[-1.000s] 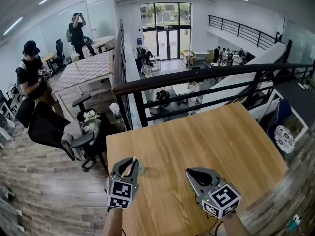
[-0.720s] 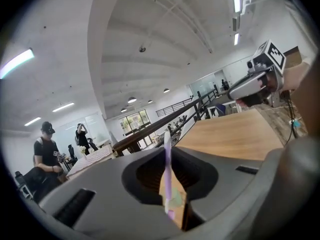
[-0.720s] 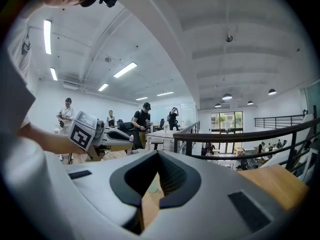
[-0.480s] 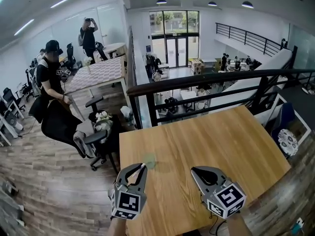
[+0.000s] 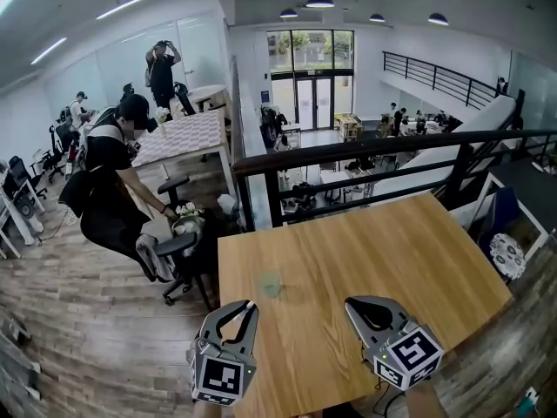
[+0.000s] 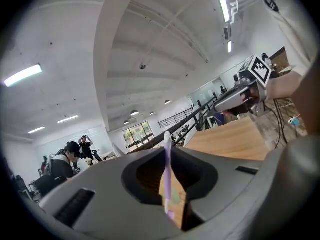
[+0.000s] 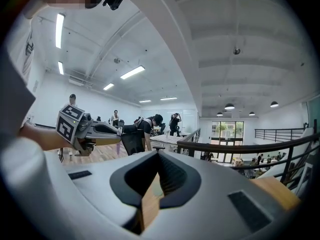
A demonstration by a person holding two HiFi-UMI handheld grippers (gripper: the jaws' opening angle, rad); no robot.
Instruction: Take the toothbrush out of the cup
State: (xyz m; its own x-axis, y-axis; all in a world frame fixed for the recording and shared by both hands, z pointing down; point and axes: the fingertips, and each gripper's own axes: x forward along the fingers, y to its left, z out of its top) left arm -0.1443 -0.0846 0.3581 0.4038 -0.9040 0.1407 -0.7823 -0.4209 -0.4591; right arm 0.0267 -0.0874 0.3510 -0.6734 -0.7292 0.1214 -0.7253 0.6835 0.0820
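My left gripper [image 5: 249, 306] hovers over the near left part of the wooden table [image 5: 392, 251]. In the left gripper view its jaws are shut on a thin purple and white toothbrush [image 6: 167, 176], which stands upright between them. A small pale green translucent cup [image 5: 270, 283] stands on the table just beyond that gripper's tips, apart from them. My right gripper [image 5: 356, 304] is to the right at about the same depth. Its jaws are shut with nothing between them [image 7: 159, 156]. The toothbrush is too thin to make out in the head view.
A black railing [image 5: 365, 146] runs behind the table's far edge, with a drop to a lower floor beyond. The table's left edge is close to my left gripper. A person [image 5: 113, 172] bends over an office chair [image 5: 174, 251] to the left.
My left gripper has drawn back toward me, away from the green cup it was beside a second ago. The right gripper has hardly moved. The person at left has stepped closer to the chair.
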